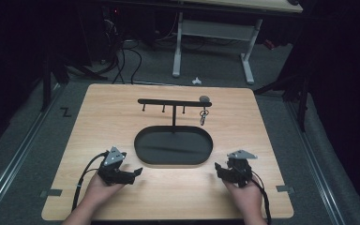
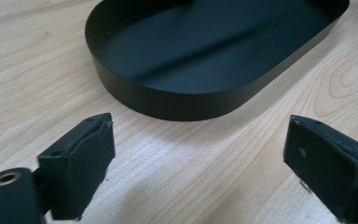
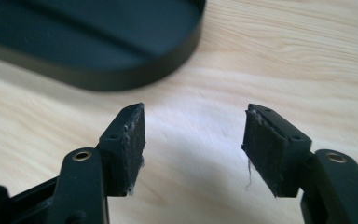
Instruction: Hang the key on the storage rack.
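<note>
My left hand-held gripper (image 1: 138,171) and right hand-held gripper (image 1: 217,167), both released, flank the tray (image 1: 143,152); the hanging keyring (image 1: 203,115) lies ahead, nearer the right.

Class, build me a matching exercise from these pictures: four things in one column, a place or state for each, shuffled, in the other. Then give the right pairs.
Things:
1. keyring
2. tray
3. left gripper
4. right gripper

Places or states:
A. on the table, right of the tray, jaws open
B. hanging from the rightmost hook of the rack
C. on the table, left of the tray, jaws open
D. black, oval, at the foot of the rack

Pairs: 1-B, 2-D, 3-C, 4-A
</note>
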`<state>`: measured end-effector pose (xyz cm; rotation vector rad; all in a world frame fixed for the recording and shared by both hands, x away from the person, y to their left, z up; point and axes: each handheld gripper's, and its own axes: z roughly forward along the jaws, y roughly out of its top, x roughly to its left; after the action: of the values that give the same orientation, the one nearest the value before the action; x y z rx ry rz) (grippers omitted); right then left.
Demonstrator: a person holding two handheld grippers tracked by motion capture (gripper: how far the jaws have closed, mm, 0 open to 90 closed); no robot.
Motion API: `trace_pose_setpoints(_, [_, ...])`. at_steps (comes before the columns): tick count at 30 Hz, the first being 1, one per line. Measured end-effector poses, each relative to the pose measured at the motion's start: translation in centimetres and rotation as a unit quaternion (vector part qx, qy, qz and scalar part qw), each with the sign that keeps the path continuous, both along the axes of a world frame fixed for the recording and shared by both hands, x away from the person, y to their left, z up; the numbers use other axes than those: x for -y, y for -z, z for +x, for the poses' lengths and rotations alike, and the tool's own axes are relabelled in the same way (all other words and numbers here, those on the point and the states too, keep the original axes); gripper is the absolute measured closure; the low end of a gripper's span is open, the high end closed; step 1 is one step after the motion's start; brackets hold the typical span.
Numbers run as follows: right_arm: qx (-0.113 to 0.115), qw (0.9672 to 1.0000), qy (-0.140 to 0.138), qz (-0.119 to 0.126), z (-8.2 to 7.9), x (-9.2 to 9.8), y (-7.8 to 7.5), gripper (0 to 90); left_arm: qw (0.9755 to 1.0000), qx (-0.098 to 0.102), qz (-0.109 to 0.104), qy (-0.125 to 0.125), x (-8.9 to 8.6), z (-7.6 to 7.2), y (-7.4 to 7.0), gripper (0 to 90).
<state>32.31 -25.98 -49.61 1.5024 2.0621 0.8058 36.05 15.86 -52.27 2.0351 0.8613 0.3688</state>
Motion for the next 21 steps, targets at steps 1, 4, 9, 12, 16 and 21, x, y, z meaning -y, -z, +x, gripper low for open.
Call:
trace_pose_setpoints(1, [0.016,0.9999,0.0,-0.004,-0.8,0.3,0.6,38.0,1.0,0.003,0.002,-0.001,0.0,-0.1,0.1,8.2])
trace_pose_setpoints(4, [0.049,0.9987,0.005,-0.009,-2.8,1.1,1.7,34.2,0.9999,0.013,0.005,-0.011,-0.3,-0.4,0.1,5.8])
trace_pose_setpoints(9, [0.066,0.9977,0.004,0.011,-3.6,2.8,1.2,21.4,0.9994,0.012,-0.012,-0.03,-1.0,-0.8,0.1,0.1])
trace_pose_setpoints(12, [0.075,0.997,0.006,0.017,-3.2,3.6,1.6,15.6,0.9993,0.01,-0.01,-0.035,-1.3,-1.1,0.1,0.0])
trace_pose_setpoints(16, [0.077,0.9958,0.01,0.047,-2.6,3.7,1.8,14.1,0.9989,0.009,0.002,-0.045,-1.9,-1.8,0.2,0.0])
trace_pose_setpoints(21, [0.098,0.9948,0.006,0.029,-2.5,2.7,1.4,12.3,0.9988,0.012,0.0,-0.048,-2.4,-2.0,0.1,0.0])
